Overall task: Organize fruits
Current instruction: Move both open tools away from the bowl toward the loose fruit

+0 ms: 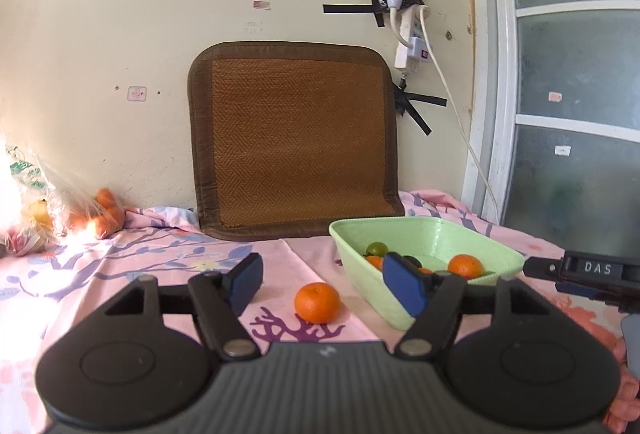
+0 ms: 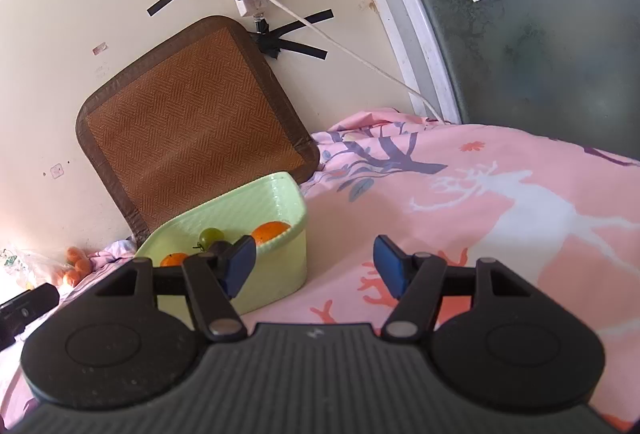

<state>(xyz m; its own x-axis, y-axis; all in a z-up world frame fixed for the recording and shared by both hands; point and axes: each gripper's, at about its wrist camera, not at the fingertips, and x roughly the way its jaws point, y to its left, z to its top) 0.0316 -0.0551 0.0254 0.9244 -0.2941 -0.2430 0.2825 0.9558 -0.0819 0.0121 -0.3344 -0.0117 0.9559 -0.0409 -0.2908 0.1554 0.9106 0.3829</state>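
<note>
A loose orange (image 1: 317, 303) lies on the pink floral cloth (image 1: 160, 266), just left of a light green basket (image 1: 436, 234). My left gripper (image 1: 326, 284) is open, its blue pads either side of the orange and a little short of it. The basket holds oranges (image 1: 465, 266) and a green fruit (image 1: 377, 247). In the right wrist view the basket (image 2: 280, 274) sits at left with an orange (image 2: 269, 231) and a green fruit (image 2: 211, 236) inside. My right gripper (image 2: 316, 268) is open and empty, just right of the basket.
A brown woven mat (image 1: 296, 138) leans on the wall behind the basket. A plastic bag with more oranges (image 1: 104, 214) lies at the far left. A power strip and cable (image 1: 412, 46) hang on the wall. A glass door (image 1: 576, 94) is at right.
</note>
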